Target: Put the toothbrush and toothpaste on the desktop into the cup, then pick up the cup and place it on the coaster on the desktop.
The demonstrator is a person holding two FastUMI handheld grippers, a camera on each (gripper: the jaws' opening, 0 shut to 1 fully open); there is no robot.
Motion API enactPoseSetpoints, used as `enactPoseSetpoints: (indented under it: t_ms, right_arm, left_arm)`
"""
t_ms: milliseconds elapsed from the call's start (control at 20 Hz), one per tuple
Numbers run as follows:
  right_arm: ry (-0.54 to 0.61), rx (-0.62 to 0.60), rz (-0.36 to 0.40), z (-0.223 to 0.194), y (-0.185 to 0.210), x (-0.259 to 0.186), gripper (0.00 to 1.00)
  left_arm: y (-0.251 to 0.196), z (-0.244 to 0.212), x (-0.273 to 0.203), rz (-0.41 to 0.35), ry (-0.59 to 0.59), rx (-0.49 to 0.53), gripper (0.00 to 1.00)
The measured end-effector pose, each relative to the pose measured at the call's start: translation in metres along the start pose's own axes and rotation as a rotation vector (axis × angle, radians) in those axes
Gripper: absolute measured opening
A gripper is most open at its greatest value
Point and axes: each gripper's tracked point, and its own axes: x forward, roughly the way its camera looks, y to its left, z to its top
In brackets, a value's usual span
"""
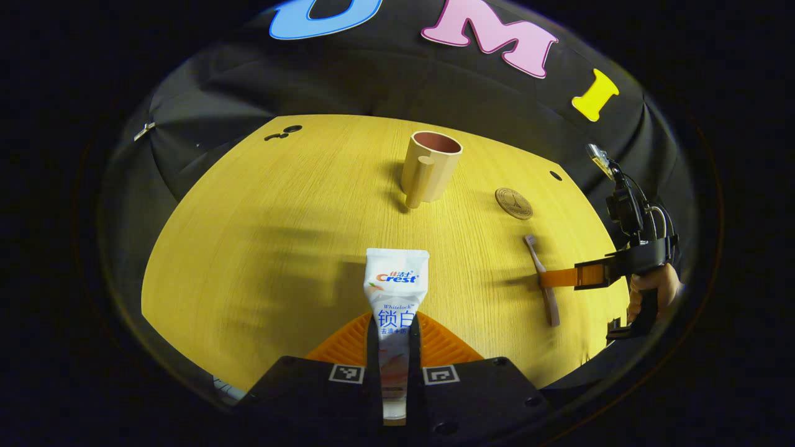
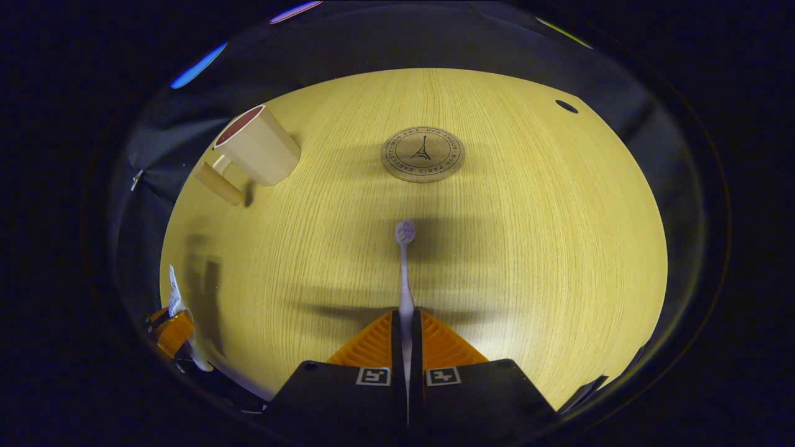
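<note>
A white toothpaste tube (image 1: 395,292) stands up between the fingers of my left gripper (image 1: 394,324), which is shut on it above the wooden desktop (image 1: 261,248). Beyond it, a beige cup (image 1: 431,166) with a side handle stands upright and empty. My right gripper (image 2: 406,318) is shut on the handle of a pale toothbrush (image 2: 404,273), whose head points toward the round cork coaster (image 2: 422,154). From the left gripper view, the right gripper (image 1: 545,277) pinches the toothbrush (image 1: 549,304) mid-handle, low over the table. The cup (image 2: 256,149) is at far left.
A hand (image 1: 652,287) holds the right gripper at the table's right edge. The coaster (image 1: 513,203) lies right of the cup. The left gripper (image 2: 171,329) with the tube (image 2: 175,292) shows at the left edge. Small dark holes (image 1: 284,131) mark the far table corners.
</note>
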Motion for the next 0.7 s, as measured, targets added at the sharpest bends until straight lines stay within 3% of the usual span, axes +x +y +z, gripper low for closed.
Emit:
enactPoseSetpoints:
  t_ms: [50, 150, 200, 700]
  right_arm:
    - [0.0, 0.003, -0.009, -0.001, -0.004, -0.002, 0.06]
    - [-0.006, -0.02, -0.024, -0.004, -0.012, -0.008, 0.06]
    - [-0.012, -0.032, -0.028, -0.006, -0.017, -0.012, 0.06]
    - [-0.057, 0.034, -0.029, -0.022, -0.056, -0.049, 0.06]
  left_arm:
    - [-0.001, 0.003, -0.001, -0.002, -0.005, -0.001, 0.2]
    - [-0.001, 0.012, -0.003, -0.013, -0.019, -0.003, 0.25]
    - [0.0, 0.016, -0.003, -0.016, -0.029, -0.008, 0.2]
    - [-0.007, 0.104, -0.012, -0.057, -0.159, -0.033, 0.2]
